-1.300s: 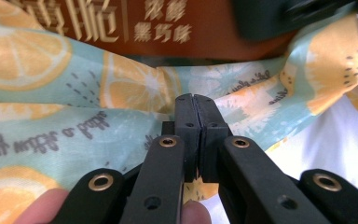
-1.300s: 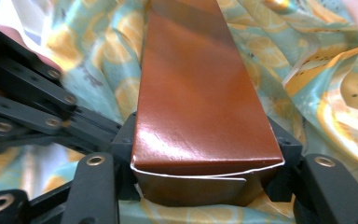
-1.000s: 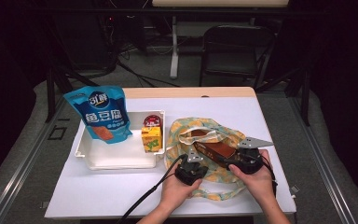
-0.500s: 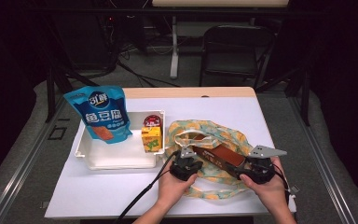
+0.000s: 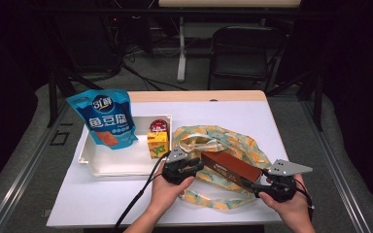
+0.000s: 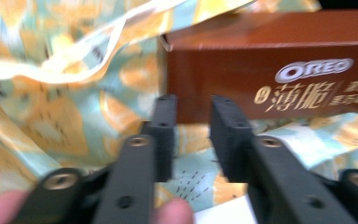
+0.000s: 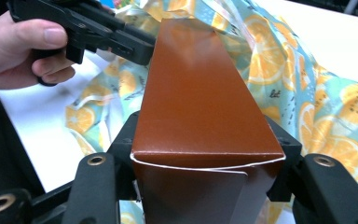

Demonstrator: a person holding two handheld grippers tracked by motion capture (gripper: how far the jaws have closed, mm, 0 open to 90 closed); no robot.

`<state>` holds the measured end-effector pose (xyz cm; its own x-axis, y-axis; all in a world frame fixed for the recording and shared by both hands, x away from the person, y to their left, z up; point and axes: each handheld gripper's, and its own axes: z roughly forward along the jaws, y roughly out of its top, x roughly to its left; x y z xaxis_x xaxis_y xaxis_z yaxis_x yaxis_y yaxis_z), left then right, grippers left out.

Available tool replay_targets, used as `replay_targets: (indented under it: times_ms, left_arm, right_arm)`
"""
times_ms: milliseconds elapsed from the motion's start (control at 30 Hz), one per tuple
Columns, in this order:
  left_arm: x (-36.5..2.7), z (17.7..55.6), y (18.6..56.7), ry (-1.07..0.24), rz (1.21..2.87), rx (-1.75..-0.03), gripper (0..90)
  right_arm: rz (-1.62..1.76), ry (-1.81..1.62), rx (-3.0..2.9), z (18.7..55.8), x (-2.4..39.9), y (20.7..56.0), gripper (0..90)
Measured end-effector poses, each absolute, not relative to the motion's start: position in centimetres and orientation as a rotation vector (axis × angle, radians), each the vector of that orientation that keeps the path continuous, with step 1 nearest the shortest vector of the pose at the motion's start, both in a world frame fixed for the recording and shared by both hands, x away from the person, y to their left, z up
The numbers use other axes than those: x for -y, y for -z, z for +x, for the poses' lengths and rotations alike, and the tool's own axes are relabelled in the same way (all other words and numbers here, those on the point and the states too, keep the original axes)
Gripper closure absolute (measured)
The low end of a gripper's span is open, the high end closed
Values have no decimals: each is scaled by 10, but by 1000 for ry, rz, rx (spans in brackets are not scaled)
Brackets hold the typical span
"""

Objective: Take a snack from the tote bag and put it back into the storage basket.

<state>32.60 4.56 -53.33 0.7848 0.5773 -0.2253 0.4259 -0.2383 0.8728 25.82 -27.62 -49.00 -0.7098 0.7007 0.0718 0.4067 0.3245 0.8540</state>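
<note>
brown oreo box (image 5: 231, 167) clamped in right hand-held gripper (image 5: 261, 188), left hand-held gripper (image 5: 197, 166) apart, blue snack bag (image 5: 107, 118) in white tray (image 5: 108, 167)

A long brown Oreo box (image 5: 230, 167) lies across a cloth bag (image 5: 226, 145) with orange slices printed on it. The bag is spread flat on the white table (image 5: 233, 114), near the front edge and toward the right side. The box slants from the middle of the bag down toward the front right corner. Its near end flap is a little open, and the right gripper (image 7: 200, 177) squeezes that end from both sides. The far end points at the left gripper (image 6: 191, 140), whose jaws stand apart just beside it.
</note>
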Motion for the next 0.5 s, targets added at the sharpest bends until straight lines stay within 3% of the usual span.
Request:
replay_targets:
  times_ms: [167,500]
  left_arm:
    - [-63,321,528,-198,1841,-696,434]
    - [-99,316,518,-117,1858,-580,181]
  right_arm:
    - [933,-1381,-2303,253,274,485,450]
    - [792,-1459,-2355,250,253,481,451]
